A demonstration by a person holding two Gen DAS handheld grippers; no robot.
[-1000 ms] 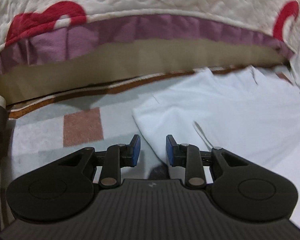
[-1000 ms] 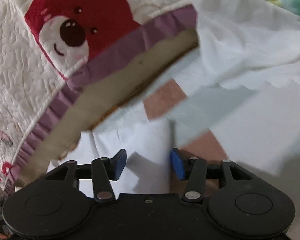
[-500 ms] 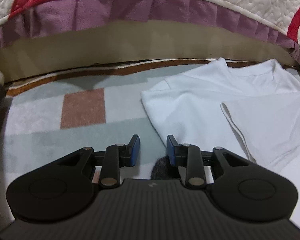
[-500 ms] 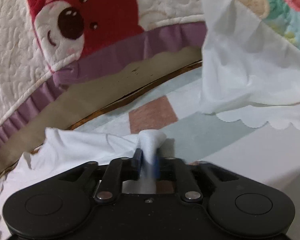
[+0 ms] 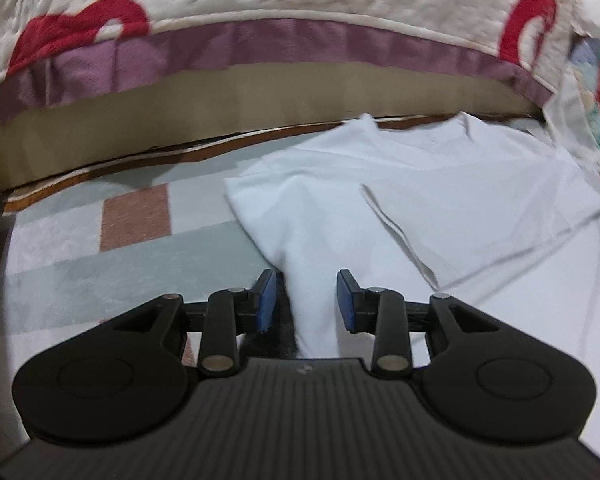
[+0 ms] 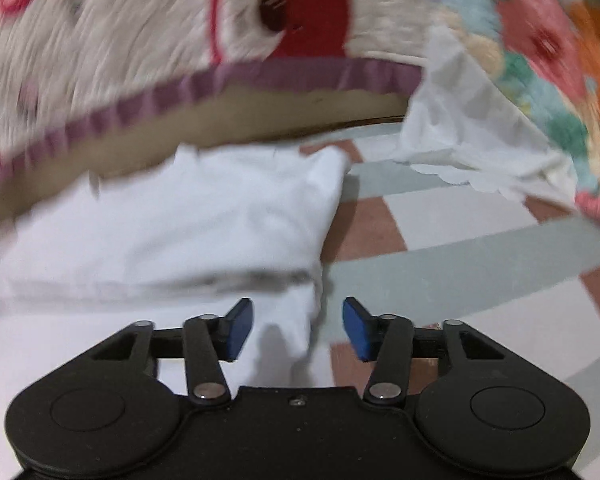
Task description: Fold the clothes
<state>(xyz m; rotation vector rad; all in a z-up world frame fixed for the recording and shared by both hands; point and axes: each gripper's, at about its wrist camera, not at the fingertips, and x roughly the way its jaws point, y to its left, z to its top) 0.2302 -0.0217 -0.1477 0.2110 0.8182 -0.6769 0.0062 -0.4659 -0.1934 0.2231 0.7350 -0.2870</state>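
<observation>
- Right hand-held gripper [image 6: 297,330] at 6 o'clock, blue pads spread, nothing clamped.
- Folded white garment [image 6: 188,224] toward 9 o'clock, its corner between the pads.
- Checked blanket [image 6: 440,256] at 3 o'clock.
- Blurred bear quilt [image 6: 140,32] at 12 o'clock.

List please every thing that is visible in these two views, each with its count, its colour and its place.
white garment: one, white, partly folded, on the checked blanket.
checked blanket: one, pale green, white and brown squares, under the garment.
quilt: one, cream with red figures and purple border, behind the garment.
scalloped white cloth: one, white, far right.
floral fabric: one, multicoloured, far right.
left gripper: one, black, blue pads, open.
right gripper: one, black, blue pads, open.
</observation>
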